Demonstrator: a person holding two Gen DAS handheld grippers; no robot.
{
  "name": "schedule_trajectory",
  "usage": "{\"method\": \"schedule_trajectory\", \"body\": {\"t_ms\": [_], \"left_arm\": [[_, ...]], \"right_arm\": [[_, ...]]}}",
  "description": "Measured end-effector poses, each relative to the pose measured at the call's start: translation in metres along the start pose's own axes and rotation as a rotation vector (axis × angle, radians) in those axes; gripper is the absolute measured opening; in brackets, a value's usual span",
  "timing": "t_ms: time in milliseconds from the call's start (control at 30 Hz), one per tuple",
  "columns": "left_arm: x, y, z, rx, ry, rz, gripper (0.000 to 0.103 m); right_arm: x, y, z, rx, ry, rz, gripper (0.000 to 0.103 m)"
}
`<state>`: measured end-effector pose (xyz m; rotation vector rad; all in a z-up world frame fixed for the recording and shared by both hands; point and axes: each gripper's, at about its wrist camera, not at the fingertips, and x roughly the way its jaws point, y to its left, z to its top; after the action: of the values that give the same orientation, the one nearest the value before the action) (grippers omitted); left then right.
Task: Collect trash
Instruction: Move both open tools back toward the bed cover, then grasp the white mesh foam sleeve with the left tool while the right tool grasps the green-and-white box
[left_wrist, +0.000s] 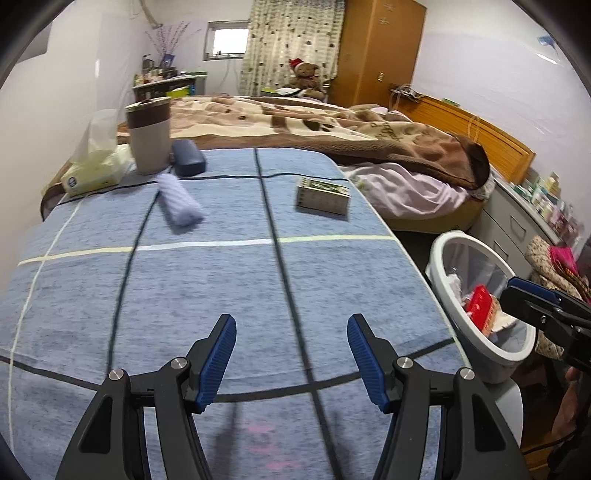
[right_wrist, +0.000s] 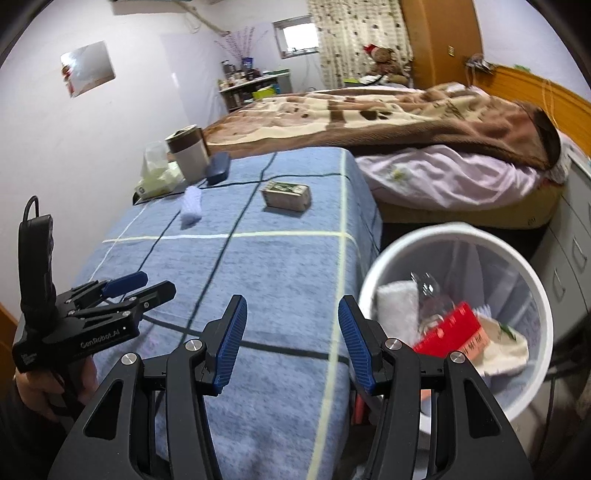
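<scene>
Blue-padded jaws of the left gripper (left_wrist: 291, 360) and right gripper (right_wrist: 291, 345) gape empty. The small carton (left_wrist: 322, 196) and crumpled tissue (left_wrist: 180, 204) lie far across the table, well apart from the white bin (right_wrist: 402, 247). Reaching risks toppling the cup (left_wrist: 148, 134) beside the tissue.

I am holding my left hand-held gripper (left_wrist: 291, 356) open and empty over the blue counter (left_wrist: 221, 288); a small box (left_wrist: 322, 195) is lying upper center, a white bin (left_wrist: 480, 295) sitting at right.
</scene>
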<state>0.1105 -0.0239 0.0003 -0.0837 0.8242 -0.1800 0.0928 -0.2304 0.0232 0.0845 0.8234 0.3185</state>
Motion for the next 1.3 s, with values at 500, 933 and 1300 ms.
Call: {"method": "schedule_trajectory", "body": {"t_ms": [500, 933, 1300], "left_arm": [[-0.008, 0.043, 0.026, -0.035, -0.029, 0.118, 0.063], [0.016, 0.075, 0.059, -0.059, -0.021, 0.149, 0.063], [0.06, 0.101, 0.085, -0.131, 0.012, 0.141, 0.063]], "right_arm": [[0.021, 0.021, 0.038, -0.103, -0.007, 0.029, 0.055], [0.056, 0.019, 0.068, -0.191, 0.018, 0.018, 0.059], [0.104, 0.0, 0.083, -0.183, 0.066, 0.021, 0.059]]}}
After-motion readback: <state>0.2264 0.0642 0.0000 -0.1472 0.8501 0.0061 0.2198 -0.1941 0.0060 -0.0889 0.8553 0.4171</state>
